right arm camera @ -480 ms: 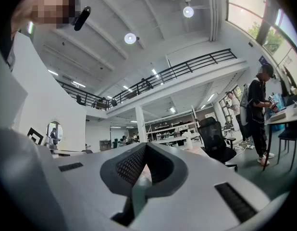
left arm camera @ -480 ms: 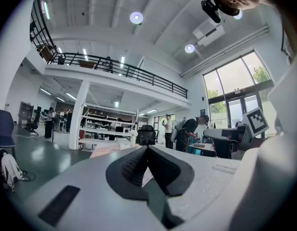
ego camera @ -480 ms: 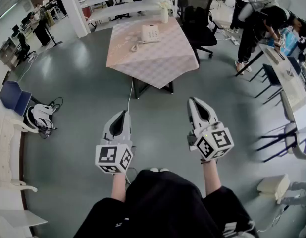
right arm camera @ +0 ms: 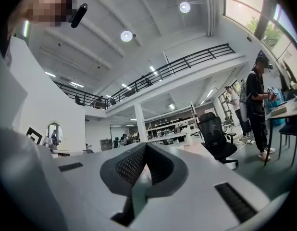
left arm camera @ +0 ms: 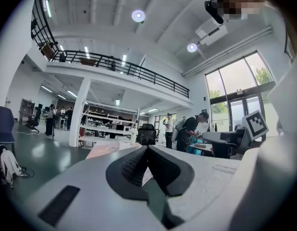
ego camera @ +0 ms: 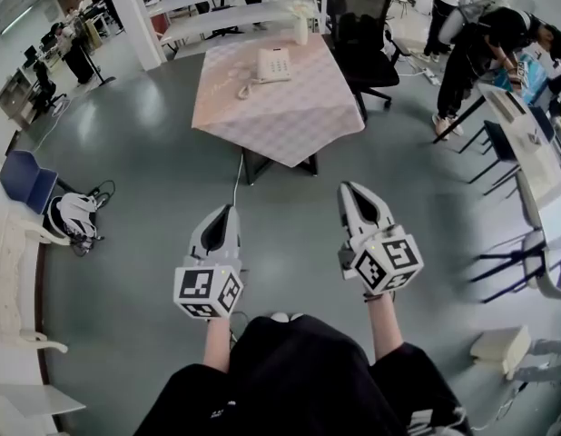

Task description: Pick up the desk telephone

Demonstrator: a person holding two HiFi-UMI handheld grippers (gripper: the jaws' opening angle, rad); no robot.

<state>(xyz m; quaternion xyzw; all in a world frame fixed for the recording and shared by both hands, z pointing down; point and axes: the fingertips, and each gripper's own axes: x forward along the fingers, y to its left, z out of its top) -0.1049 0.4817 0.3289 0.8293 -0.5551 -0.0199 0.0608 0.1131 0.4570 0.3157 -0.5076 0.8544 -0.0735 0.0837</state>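
Note:
A white desk telephone point(ego camera: 273, 64) sits near the far end of a table with a pink checked cloth point(ego camera: 280, 107), its cord curling off to the left. My left gripper point(ego camera: 231, 209) is held level over the grey floor, well short of the table, jaws shut and empty. To its right my right gripper point(ego camera: 347, 189) is likewise shut with nothing in it. In the left gripper view the shut jaws point(left arm camera: 147, 148) point toward the table. In the right gripper view the shut jaws point(right arm camera: 144, 146) hide most of the table.
A black office chair point(ego camera: 360, 25) stands behind the table, with a white bottle point(ego camera: 301, 27) on the table's far edge. A cable point(ego camera: 237, 182) runs down from the table to the floor. People stand at desks point(ego camera: 526, 134) on the right. A backpack point(ego camera: 73, 214) lies at left.
The view has shifted slightly toward the table. Both grippers stay shut in about the same position, the right one a touch lower in the picture.

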